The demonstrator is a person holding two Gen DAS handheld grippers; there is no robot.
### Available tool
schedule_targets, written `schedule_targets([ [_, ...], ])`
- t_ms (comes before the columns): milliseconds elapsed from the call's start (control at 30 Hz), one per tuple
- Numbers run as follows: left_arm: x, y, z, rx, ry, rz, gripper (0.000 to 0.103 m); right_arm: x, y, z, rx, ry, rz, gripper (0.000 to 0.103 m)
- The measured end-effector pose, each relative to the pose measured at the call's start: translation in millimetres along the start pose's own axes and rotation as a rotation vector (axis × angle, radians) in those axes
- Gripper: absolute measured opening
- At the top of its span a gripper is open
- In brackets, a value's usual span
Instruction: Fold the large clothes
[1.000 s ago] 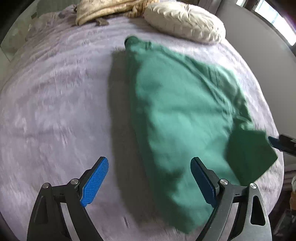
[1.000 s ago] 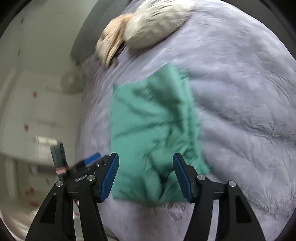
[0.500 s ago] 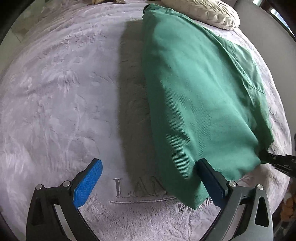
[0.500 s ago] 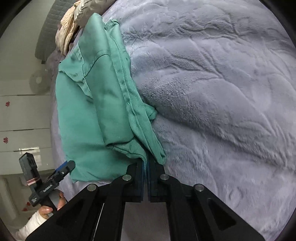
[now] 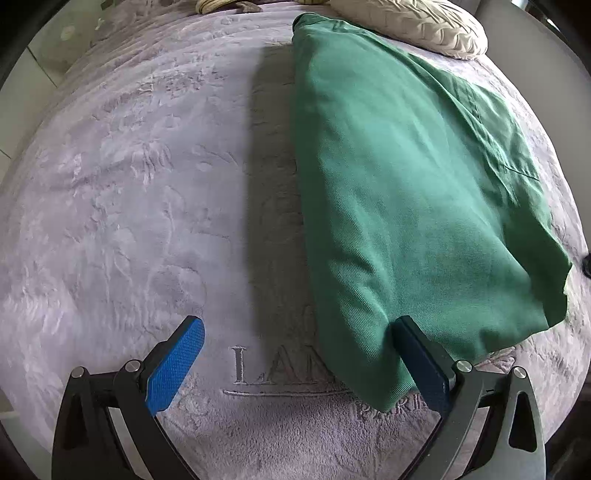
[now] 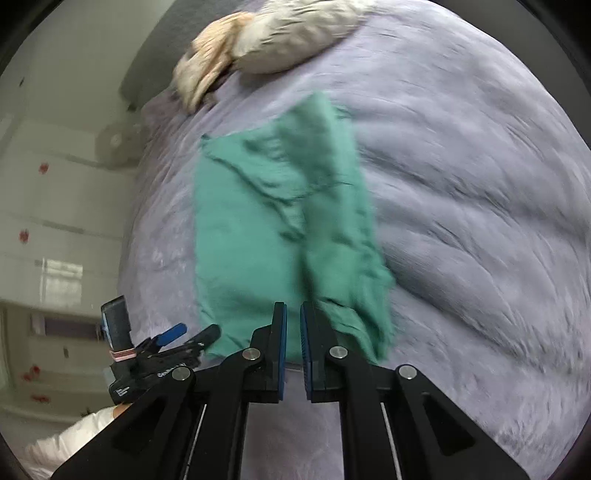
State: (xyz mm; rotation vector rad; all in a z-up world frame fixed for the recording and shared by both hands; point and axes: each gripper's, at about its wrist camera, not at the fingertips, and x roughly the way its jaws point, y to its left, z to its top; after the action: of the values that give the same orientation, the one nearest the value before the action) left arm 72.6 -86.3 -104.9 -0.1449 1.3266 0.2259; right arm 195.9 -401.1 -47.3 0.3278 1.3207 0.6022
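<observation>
1. The green garment (image 5: 399, 192) is lying on the bed (image 5: 129, 192), already doubled into a long strip that is running from the near edge up toward the pillow (image 5: 417, 26). The left camera is showing one smooth folded side and, along the far side, a seam and loose layered edges.
2. It is looking like a soft, mid-weight twill: limp, not slippery, likely to sag and slide open if lifted by one layer only.
3. I would be taking it at the near corners, pinching through all the layers at once, since the thick folded edge is giving the firmest bite.
4. The left gripper (image 5: 306, 365) is hovering low at the near end with its jaws wide apart, the right-hand jaw touching or just over the near corner and the other over bare blanket; it is holding nothing.
5. The right gripper (image 6: 293, 339) is sitting at the other near corner, jaws almost together with a slim gap showing; whether any cloth is caught between them I cannot tell, as that view is blurred.
</observation>
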Motion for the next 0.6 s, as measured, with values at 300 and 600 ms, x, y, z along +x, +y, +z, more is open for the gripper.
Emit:
schedule_targets([
  [300, -2, -3, -1, 0.021, 0.006, 0.006, 0.102, 45, -66, 10, 0.179, 0.054, -0.051, 0.000],
  [600, 1, -3, 1, 0.029, 0.011, 0.007, 0.102, 40, -69, 4, 0.192, 0.044, -0.045, 0.000],
])
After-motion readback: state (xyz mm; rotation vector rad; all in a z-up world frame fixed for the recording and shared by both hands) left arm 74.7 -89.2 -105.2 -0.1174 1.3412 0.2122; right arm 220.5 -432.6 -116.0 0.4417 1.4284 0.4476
